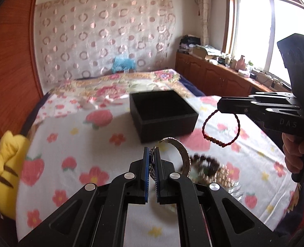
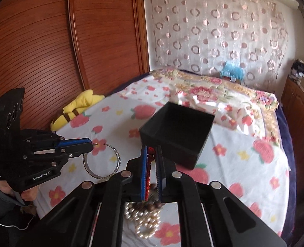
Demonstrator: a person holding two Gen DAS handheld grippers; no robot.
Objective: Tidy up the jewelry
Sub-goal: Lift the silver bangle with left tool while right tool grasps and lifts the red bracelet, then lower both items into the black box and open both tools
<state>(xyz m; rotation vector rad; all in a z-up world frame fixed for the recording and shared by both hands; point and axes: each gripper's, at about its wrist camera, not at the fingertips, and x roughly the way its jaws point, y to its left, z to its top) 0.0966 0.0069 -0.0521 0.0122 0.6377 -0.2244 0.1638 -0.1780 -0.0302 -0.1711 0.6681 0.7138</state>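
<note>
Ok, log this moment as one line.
left tongs: shut on bangle | right tongs: shut on red cord | both lifted | box: open | pearls: on bed

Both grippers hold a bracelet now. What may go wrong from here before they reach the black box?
The silver bangle hangs from the left gripper by its rim only, so it may slip out. The red cord bracelet dangles loose from the right gripper and may catch the black box wall or fall outside.

Yellow plush toy (image 2: 77, 109) lies beside the wooden wardrobe (image 2: 48, 41).
</note>
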